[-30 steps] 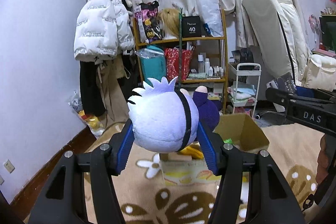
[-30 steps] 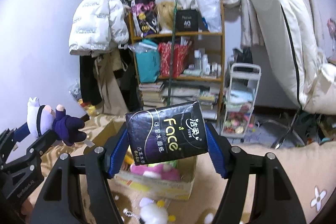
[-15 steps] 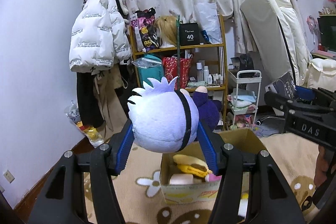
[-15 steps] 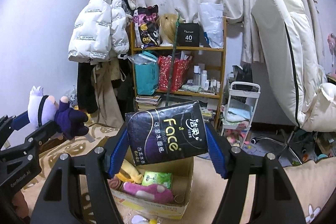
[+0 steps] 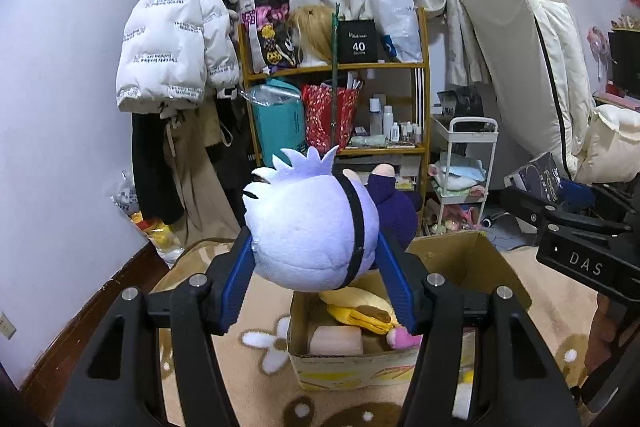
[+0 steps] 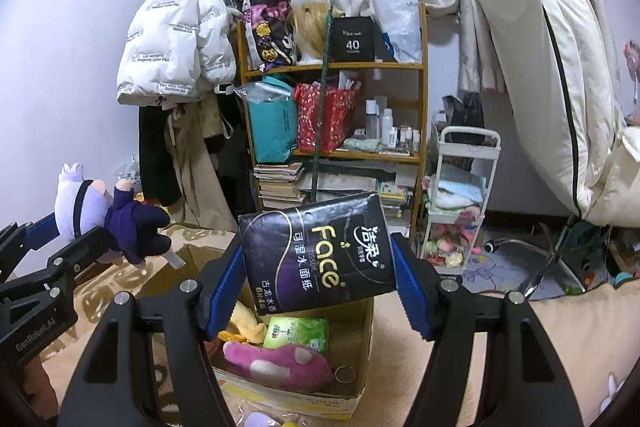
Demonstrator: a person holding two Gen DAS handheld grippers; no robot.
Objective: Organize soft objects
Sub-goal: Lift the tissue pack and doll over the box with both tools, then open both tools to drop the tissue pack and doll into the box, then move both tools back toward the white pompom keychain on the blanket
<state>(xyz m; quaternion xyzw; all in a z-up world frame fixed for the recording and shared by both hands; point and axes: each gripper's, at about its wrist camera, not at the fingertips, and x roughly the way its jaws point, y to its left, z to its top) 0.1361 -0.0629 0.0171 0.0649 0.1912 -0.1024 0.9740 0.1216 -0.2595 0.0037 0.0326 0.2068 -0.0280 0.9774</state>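
Your left gripper (image 5: 316, 267) holds a soft toy (image 5: 310, 223) with a pale purple head and a black band. Its blue fingers (image 5: 236, 279) press on both sides of the head. The toy's dark purple body sticks out on the far side. The toy is up in the air, over the near left part of a cardboard box (image 5: 472, 259) on the floor.

Your right gripper (image 6: 318, 275) holds a black tissue pack (image 6: 316, 255) with "Face" on it. The blue fingers (image 6: 410, 287) squeeze the pack from left and right. The pack is tilted and hangs in the air above the same box (image 6: 362, 359).

In the box you can see a pink plush (image 6: 276, 363), a green pack (image 6: 298, 333) and a yellow plush (image 5: 360, 309). The box sits on a tan rug (image 5: 256, 379) with white flowers.

Far behind the box stands a wooden shelf (image 6: 420, 83) full of bags, bottles and books. A white puffy jacket (image 5: 172, 47) hangs on the wall to the left. A small white cart (image 6: 464, 195) stands right of the shelf. A big cream mattress (image 6: 536, 43) leans at the far right.
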